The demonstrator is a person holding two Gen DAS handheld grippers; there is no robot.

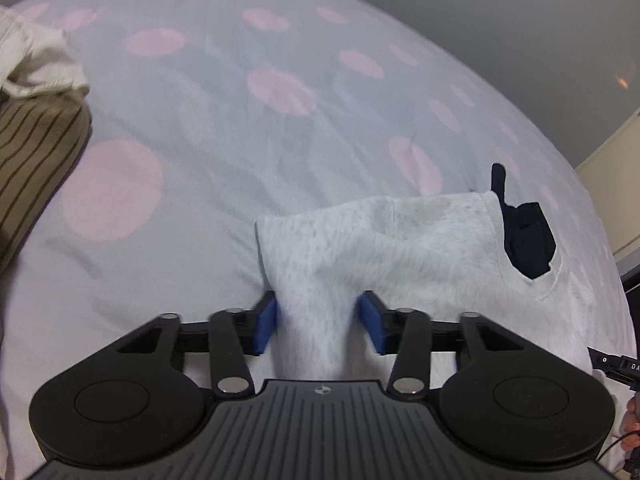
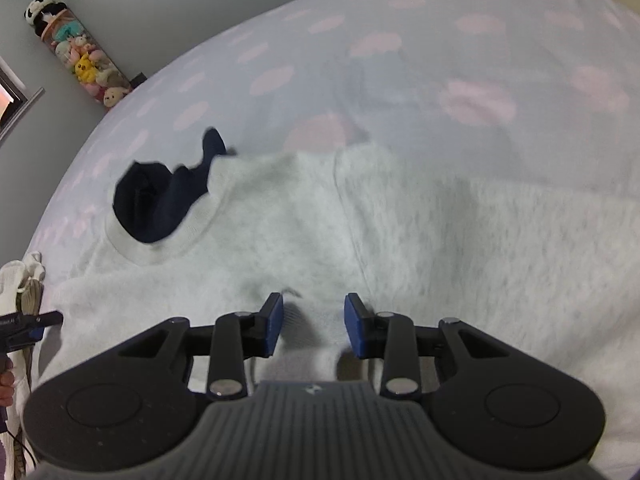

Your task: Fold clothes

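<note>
Bed (image 1: 200,128) with a smooth pale lilac cover printed with round pink dots; on it lies a fuzzy, heathered light-grey sweater (image 1: 400,248), a dark navy garment (image 1: 528,236) poking from its ribbed neck opening. Left gripper (image 1: 318,326): blue pads part-way apart, a raised fold of sweater between them, contact not clear through blur. Right gripper (image 2: 314,326): jaws likewise apart over a low sweater ridge, gaps visible beside both pads.

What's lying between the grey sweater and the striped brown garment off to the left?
Nothing: in the left wrist view only bare dotted bedsheet separates the grey sweater from the striped brown garment.
</note>
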